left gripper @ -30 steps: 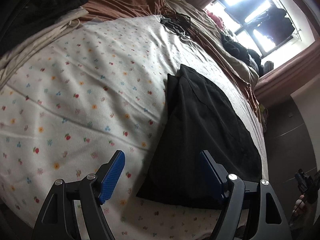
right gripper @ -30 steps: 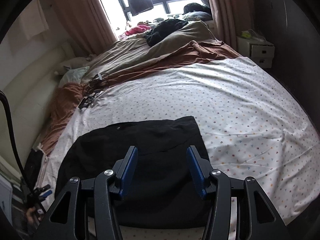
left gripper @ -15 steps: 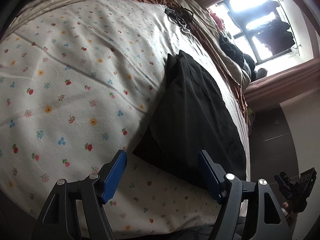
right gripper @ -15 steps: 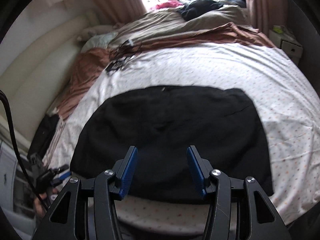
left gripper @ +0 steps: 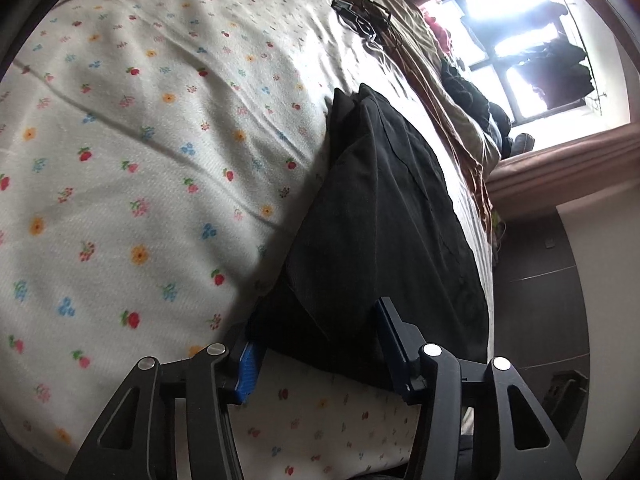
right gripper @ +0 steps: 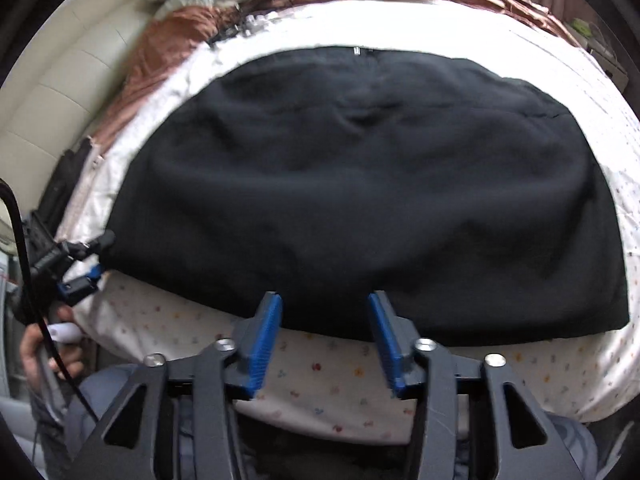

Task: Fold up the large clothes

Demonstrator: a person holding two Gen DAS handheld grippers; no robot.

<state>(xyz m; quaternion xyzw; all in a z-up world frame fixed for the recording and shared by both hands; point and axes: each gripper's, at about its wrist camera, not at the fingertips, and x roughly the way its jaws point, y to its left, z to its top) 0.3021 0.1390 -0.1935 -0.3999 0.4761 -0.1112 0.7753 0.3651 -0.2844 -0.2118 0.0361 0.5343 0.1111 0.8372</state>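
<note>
Black folded cloth garment (right gripper: 360, 184) lies spread on the flower-printed white bedsheet (left gripper: 140, 160), its whole outline plain only to the right wrist, while the left gripper (left gripper: 316, 344) closes around its near corner and the right gripper (right gripper: 324, 328) closes, part-spread, over its near hem.

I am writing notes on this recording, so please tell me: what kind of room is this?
Most likely a bedroom in a home. The black garment lies on a bed with a flower-print sheet, crumpled brown bedding sits at its far side, and a curtained window is behind it.
</note>
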